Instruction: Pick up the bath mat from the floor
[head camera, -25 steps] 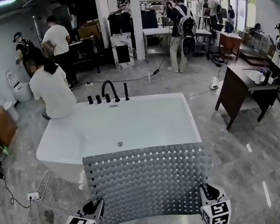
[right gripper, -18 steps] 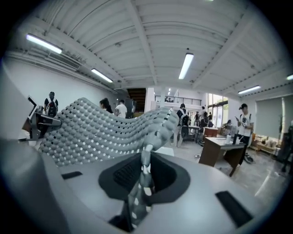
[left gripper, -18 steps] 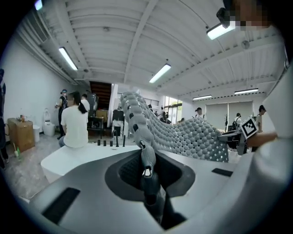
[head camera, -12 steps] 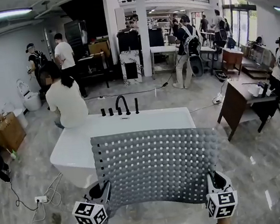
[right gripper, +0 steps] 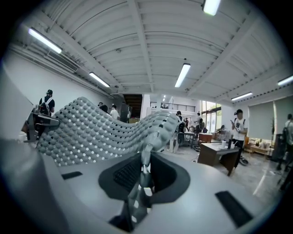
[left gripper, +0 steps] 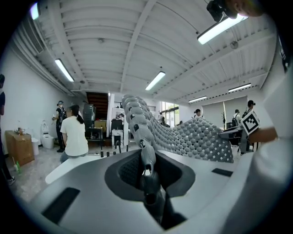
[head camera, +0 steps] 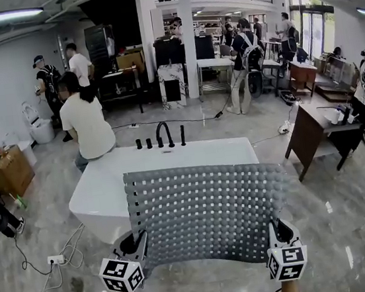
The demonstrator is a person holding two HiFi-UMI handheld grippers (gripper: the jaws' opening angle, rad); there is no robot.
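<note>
A grey perforated bath mat (head camera: pixel 208 212) with raised bumps is held up flat in the air, spread between both grippers, off the floor. My left gripper (head camera: pixel 137 247) is shut on its near left corner; my right gripper (head camera: pixel 276 233) is shut on its near right corner. In the left gripper view the mat (left gripper: pixel 183 135) rises from the closed jaws and stretches away to the right. The right gripper view shows the mat (right gripper: pixel 100 130) running left from the pinched corner.
A white bathtub (head camera: pixel 107 185) with black taps (head camera: pixel 163 134) stands just beyond the mat. A person in a white shirt (head camera: pixel 87 124) sits on its far left rim. A dark wooden desk (head camera: pixel 318 134) stands at right. Cables and a socket strip (head camera: pixel 54 259) lie on the marble floor at left. More people stand farther back.
The mat has been lifted higher and now hangs in front of the tub's near part. Both grippers rose slightly with it, still pinching the corners. The view tilted up.
</note>
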